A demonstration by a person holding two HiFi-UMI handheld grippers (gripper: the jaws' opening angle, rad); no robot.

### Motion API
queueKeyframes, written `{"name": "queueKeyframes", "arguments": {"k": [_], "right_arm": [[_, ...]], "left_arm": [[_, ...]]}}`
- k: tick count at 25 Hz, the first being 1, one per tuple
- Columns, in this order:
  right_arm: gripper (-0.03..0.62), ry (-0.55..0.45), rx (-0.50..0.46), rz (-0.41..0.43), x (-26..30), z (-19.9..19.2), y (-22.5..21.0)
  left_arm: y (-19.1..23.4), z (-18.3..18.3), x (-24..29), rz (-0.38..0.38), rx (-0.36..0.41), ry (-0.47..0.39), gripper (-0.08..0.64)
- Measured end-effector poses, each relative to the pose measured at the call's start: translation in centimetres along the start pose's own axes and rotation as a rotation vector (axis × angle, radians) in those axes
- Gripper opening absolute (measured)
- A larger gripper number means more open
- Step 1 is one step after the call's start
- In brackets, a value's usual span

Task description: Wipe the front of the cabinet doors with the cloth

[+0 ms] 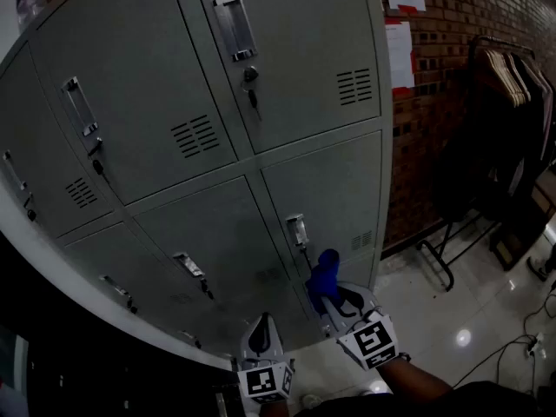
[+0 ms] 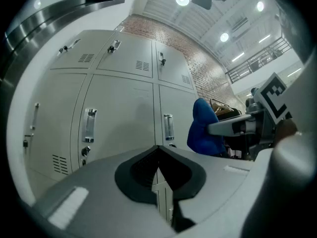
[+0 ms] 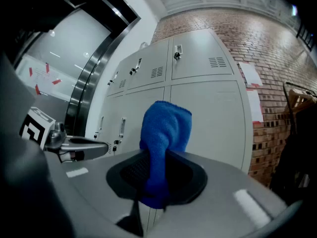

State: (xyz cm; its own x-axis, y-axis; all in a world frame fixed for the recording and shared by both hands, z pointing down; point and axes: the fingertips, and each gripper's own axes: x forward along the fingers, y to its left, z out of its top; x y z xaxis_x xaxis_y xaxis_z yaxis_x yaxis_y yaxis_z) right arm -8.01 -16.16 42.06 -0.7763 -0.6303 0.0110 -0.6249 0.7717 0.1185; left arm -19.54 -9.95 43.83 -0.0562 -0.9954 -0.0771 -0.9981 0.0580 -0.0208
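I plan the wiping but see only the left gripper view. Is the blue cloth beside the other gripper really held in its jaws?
Observer: Yes. The right gripper view shows the right gripper with its jaws shut on the blue cloth, which stands up out of them.
Operator: Which door is it at?
Observer: In the head view it is in front of the lower right door, just below its handle. Contact I cannot tell.
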Motion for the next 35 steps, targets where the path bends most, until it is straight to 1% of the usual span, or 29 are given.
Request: {"name": "queueKeyframes", "arguments": {"k": [4,6,9,11,13,16,18,21,28,32,35], "right_arm": [[0.074,-0.007,-0.029,-0.036,2.6,2.4,0.8],[0.072,-0.036,-0.049,-0.067,4.0,4.2,0.4],[0.075,-0.096,-0.069,-0.096,5.8,7.5,-0.5],[0.080,-0.129,-0.081,-0.098,6.8,9.8,-0.9],[0.081,-0.157,-0.072,-0.095,7.7,11.7,-1.5],[0.083,-0.155,-0.054,-0.070,9.3,13.4,-1.9],[0.081,-0.155,-0.072,-0.056,10.3,14.5,-1.8],[0.081,-0.158,-0.111,-0.048,11.6,16.2,-2.1],[0.078,-0.135,-0.106,-0.002,13.1,17.3,-3.0],[0.077,-0.148,-0.104,-0.034,12.4,17.4,-5.1],[0.077,-0.149,-0.090,-0.042,11.7,17.1,-7.2]], "left_arm": [[2.7,-1.6,-0.4,-0.048,-0.004,0.055,0.017],[3.9,-2.2,-0.2,-0.077,-0.009,0.075,0.016],[5.3,-2.2,0.3,-0.094,-0.008,0.083,0.017],[5.9,-2.6,0.7,-0.096,-0.002,0.082,0.017],[6.0,-2.3,1.3,-0.094,0.006,0.075,0.016],[5.5,-1.1,2.0,-0.092,0.009,0.061,0.017],[5.1,0.1,2.2,-0.092,0.008,0.041,0.016],[4.7,0.6,2.3,-0.087,-0.005,0.027,0.017],[3.5,0.2,2.7,-0.079,0.002,0.044,0.017],[2.8,0.3,3.2,-0.082,0.007,0.045,0.017],[2.4,0.0,3.6,-0.077,0.008,0.056,0.017]]}}
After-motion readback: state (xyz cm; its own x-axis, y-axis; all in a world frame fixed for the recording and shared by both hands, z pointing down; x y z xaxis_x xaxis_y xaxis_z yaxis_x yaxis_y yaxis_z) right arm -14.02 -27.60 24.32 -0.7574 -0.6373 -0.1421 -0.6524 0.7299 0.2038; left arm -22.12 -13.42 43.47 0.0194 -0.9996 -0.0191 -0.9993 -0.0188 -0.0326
